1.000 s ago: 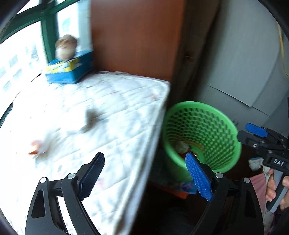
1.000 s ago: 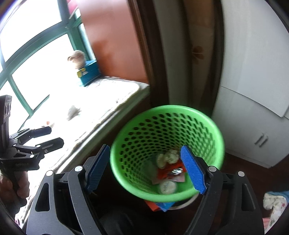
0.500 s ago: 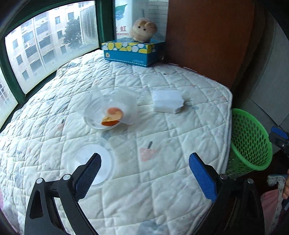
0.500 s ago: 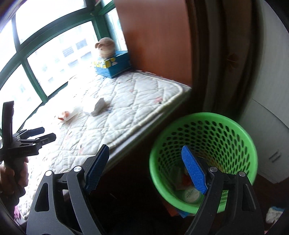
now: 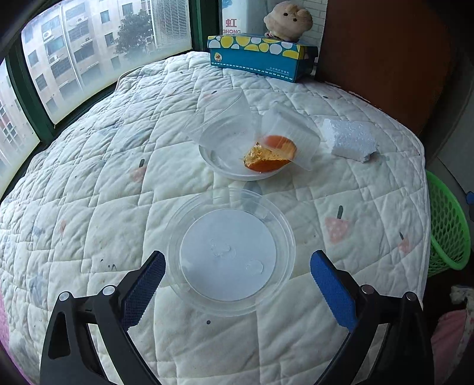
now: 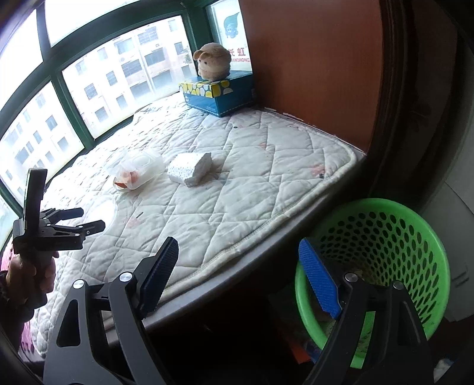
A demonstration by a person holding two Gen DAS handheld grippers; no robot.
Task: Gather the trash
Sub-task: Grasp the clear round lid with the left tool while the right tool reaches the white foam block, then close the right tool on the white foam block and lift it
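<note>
A clear round plastic lid [image 5: 231, 251] lies flat on the quilted pad [image 5: 89, 207], between the fingers of my open left gripper [image 5: 237, 275], which is empty. Beyond it lie clear plastic containers [image 5: 237, 139] with an orange food scrap [image 5: 269, 155], and a white foam block [image 5: 349, 139]. The containers [image 6: 134, 168] and the foam block [image 6: 189, 168] also show in the right wrist view. My right gripper [image 6: 237, 275] is open and empty, off the pad's edge beside the green mesh bin [image 6: 385, 237]. The left gripper [image 6: 86, 219] shows there too.
A blue tissue box [image 5: 260, 56] with a plush toy [image 5: 287, 17] on it stands at the far end by the window. A brown panel [image 6: 311, 59] borders the pad. The green bin [image 5: 447, 231] stands low at the pad's right edge.
My left gripper has swung from the bin to over the pad and closed in on the round lid. My right gripper has turned from above the bin toward the pad's edge.
</note>
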